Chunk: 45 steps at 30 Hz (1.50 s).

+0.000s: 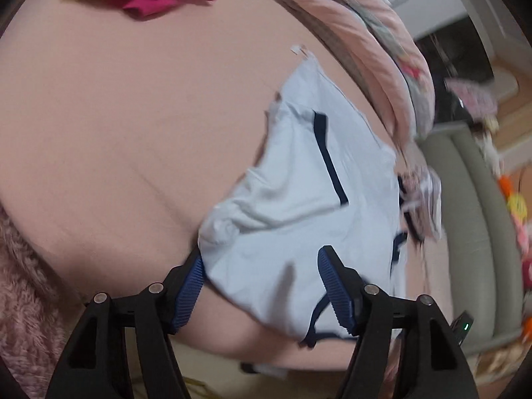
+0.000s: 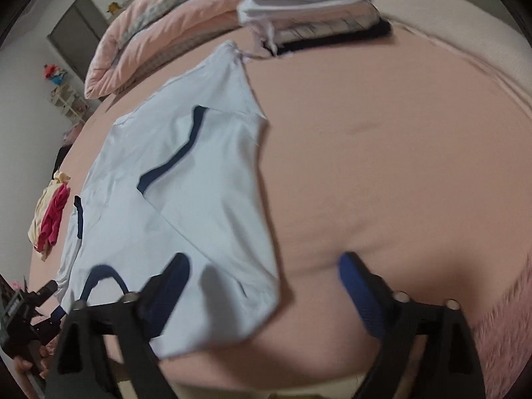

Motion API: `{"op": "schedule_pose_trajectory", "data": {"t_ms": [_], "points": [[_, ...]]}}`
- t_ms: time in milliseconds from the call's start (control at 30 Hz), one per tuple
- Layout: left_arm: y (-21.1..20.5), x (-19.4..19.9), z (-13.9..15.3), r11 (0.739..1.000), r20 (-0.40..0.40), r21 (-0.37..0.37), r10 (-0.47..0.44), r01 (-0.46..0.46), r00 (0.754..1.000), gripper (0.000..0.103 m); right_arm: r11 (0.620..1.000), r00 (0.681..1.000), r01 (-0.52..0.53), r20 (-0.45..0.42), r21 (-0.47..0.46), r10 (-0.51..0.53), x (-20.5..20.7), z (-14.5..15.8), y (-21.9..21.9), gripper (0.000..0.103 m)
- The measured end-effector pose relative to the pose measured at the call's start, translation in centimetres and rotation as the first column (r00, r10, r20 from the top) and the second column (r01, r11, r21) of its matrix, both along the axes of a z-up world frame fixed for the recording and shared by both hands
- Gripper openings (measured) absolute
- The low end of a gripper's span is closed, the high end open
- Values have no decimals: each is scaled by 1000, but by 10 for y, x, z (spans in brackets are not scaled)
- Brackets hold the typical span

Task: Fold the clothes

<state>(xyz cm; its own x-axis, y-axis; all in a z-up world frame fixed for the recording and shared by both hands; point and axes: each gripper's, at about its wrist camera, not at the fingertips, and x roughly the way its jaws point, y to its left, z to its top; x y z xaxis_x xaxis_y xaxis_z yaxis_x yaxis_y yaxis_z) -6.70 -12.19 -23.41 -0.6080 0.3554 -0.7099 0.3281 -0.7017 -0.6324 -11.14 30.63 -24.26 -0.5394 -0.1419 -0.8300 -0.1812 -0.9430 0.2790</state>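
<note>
Pale blue cotton shirt with navy trim (image 2: 186, 179): lies spread flat on pink bedsheet (image 2: 382, 153). Left gripper (image 1: 259, 286): jaws apart over shirt's near edge, gripping nothing. Right gripper (image 2: 262, 286): jaws wide apart, straddling shirt's corner. Folded stack of clothes (image 2: 316, 3): beyond shirt.
</note>
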Motion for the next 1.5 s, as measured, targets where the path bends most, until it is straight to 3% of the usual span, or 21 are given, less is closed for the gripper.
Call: {"op": "schedule_pose_trajectory", "data": {"t_ms": [33,67,100,133,167,333,400,467,500,567,700,800,933,1000,1033,1133,1233,1400,1500], "points": [[1,-1,3,1000,-10,-17,-10,10,1000,65,1000,1000,6,1,25,-6,0,0,-3,93],[4,-1,5,998,-14,-49,-27,27,1000,64,999,1000,11,0,47,-11,2,-1,-4,84],[6,-1,6,995,-13,-85,-44,43,999,55,997,1000,8,4,77,-9,5,0,-5,78],[9,-2,6,991,3,-124,-53,53,999,18,997,1000,4,6,72,-4,8,2,-3,68],[11,-4,5,985,28,-165,-56,60,998,5,999,1000,-1,6,54,0,10,4,0,59],[8,-4,4,986,42,-157,-57,63,998,6,1000,1000,-24,-2,-6,24,16,11,8,53],[12,-4,7,977,44,-198,-70,78,997,7,998,997,-69,-20,-4,69,17,15,-1,53],[16,-9,12,960,45,-255,-106,114,993,9,995,995,-84,-41,55,87,16,20,-8,53],[17,-11,15,951,36,-282,-119,124,992,9,993,996,-72,-40,97,76,15,19,-10,53],[18,-12,19,942,22,-305,-139,139,990,9,993,997,-72,-7,89,73,8,9,-7,55],[17,-16,7,940,77,-307,-129,147,989,9,989,994,-108,3,97,108,5,6,-11,52],[12,-16,8,949,62,-289,-112,125,992,9,984,989,-147,11,104,146,12,11,-18,49],[5,-19,5,954,52,-270,-117,127,992,14,979,992,-120,52,164,112,11,8,-17,49],[4,-23,3,964,52,-237,-115,124,992,20,983,994,-101,56,155,94,7,6,-13,50],[5,-25,1,968,49,-220,-116,125,992,28,984,994,-98,51,145,92,5,6,-12,50],[11,-25,4,973,30,-172,-149,152,988,61,983,990,-138,58,119,132,4,11,-17,44],[17,-24,10,965,46,-187,-180,186,983,62,978,981,-189,66,94,183,8,18,-26,43],[19,-27,5,962,35,-207,-177,181,984,62,969,980,-196,67,151,187,2,4,-30,49],[17,-35,0,969,30,-169,-176,179,984,61,963,980,-195,65,184,186,-3,2,-33,53]]}}
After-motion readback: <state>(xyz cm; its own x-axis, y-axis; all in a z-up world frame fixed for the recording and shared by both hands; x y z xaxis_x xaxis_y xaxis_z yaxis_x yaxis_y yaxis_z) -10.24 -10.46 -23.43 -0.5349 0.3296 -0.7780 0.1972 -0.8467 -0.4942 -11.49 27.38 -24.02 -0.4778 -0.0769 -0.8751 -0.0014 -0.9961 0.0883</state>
